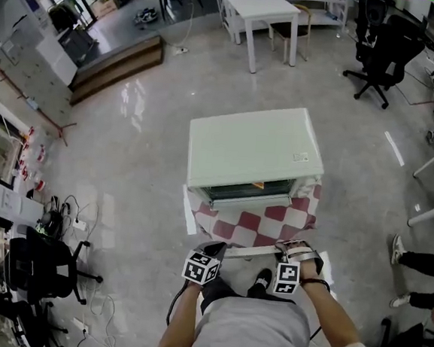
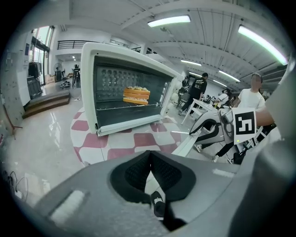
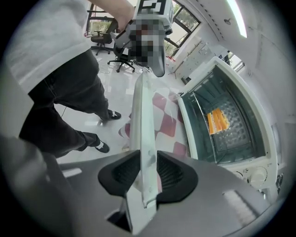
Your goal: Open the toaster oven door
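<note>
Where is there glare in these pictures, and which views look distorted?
Head view: bright glare on the floor left of the oven, which is sharp. Left gripper view: strong fisheye bending, black corners, ceiling lamps blown out. Right gripper view: the same fisheye and black corners; the oven's frame bows, and the door close to the lens looks slightly soft.

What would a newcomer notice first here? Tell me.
The pale oven stands on a checkered cloth in the middle of the room, its door down and open. The right gripper is clamped on the door's edge, and an orange sandwich sits inside the oven.
</note>
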The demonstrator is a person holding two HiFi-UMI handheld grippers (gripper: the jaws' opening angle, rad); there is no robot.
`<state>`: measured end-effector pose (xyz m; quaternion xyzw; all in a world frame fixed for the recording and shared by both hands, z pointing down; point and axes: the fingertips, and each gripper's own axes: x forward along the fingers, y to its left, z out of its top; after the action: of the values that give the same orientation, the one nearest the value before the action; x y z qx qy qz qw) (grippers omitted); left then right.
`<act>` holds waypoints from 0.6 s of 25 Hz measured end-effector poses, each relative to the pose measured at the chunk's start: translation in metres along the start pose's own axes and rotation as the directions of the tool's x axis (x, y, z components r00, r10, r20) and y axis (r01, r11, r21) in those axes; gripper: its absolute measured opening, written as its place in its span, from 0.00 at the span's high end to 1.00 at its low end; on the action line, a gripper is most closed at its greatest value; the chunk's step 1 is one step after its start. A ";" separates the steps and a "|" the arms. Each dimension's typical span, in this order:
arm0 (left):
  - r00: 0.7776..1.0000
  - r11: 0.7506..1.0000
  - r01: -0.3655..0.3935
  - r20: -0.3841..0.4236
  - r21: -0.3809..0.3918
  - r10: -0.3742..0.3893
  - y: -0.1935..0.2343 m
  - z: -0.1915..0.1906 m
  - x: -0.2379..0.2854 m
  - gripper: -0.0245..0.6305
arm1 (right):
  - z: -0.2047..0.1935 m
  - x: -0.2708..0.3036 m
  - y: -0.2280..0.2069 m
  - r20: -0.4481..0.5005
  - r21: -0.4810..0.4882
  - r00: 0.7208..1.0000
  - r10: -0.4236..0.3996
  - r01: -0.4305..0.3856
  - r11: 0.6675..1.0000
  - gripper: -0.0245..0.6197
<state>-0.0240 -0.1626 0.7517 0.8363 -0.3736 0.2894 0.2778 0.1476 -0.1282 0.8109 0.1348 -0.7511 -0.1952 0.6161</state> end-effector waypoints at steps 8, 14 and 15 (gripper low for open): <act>1.000 1.000 0.003 0.002 0.020 -0.003 -0.006 0.006 -0.007 0.96 | -0.004 0.023 0.021 -0.021 0.027 1.000 0.014 -0.014 1.000 0.77; 1.000 1.000 -0.007 0.007 0.017 0.007 -0.007 0.007 -0.013 0.96 | -0.011 0.043 0.036 -0.056 0.036 0.997 0.045 -0.043 0.998 0.76; 1.000 1.000 -0.012 0.008 0.017 0.012 -0.006 0.007 -0.014 0.96 | -0.011 0.047 0.036 -0.057 0.034 0.997 0.051 -0.049 0.998 0.75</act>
<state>-0.0249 -0.1576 0.7361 0.8375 -0.3775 0.2909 0.2674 0.1498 -0.1181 0.8700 0.1315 -0.7393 -0.1634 0.6399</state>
